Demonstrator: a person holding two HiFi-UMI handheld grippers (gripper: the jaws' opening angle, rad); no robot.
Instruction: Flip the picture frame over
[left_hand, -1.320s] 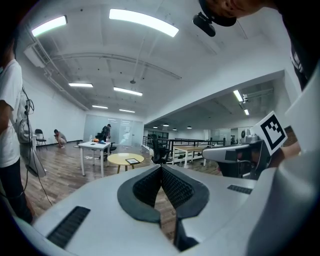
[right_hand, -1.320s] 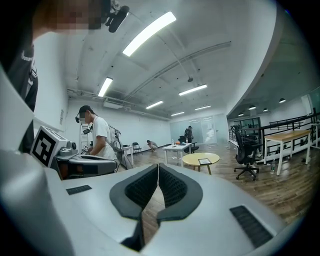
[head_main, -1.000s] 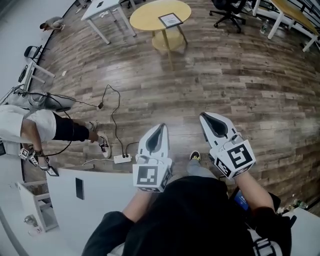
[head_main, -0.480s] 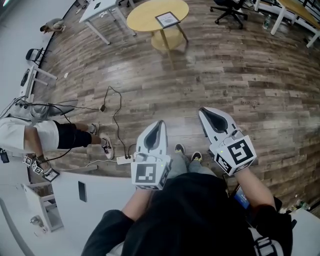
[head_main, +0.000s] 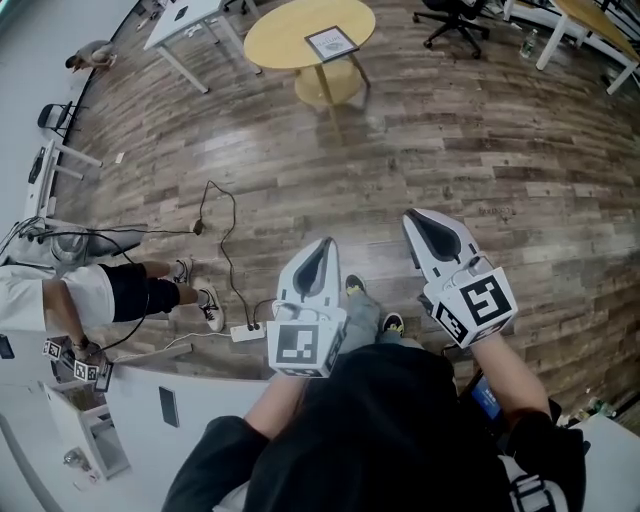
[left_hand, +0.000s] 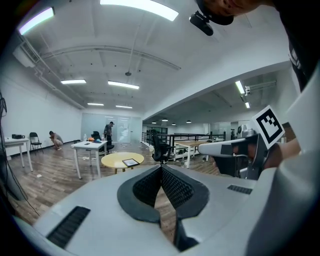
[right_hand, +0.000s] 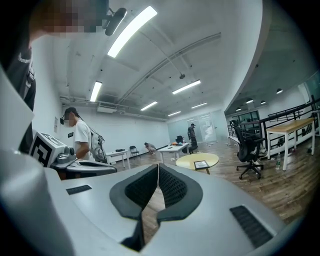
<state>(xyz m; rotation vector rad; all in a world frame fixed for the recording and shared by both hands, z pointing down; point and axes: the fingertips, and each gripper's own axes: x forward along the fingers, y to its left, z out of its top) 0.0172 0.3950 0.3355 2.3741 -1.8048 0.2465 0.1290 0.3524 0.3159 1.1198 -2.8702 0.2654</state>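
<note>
The picture frame (head_main: 331, 42) lies flat on a round yellow table (head_main: 290, 40) far across the wooden floor. Both grippers are held out in front of the person, well short of that table. In the head view my left gripper (head_main: 320, 246) and right gripper (head_main: 414, 217) point toward it, both shut and holding nothing. From the left gripper view the frame (left_hand: 131, 162) is small on the table (left_hand: 120, 159) beyond the left gripper (left_hand: 161, 166). In the right gripper view the frame (right_hand: 201, 164) rests on the table (right_hand: 190, 160) past the right gripper (right_hand: 158, 165).
A white table (head_main: 190, 15) stands left of the round one and an office chair (head_main: 455, 15) to its right. A cable and power strip (head_main: 245, 327) lie on the floor near my feet. Another person (head_main: 90, 295) stands at the left beside a white desk (head_main: 200, 400).
Both grippers have been carried forward across the floor toward the round table, still shut. The holder's feet have stepped, and the person at the left has slid back in the view.
</note>
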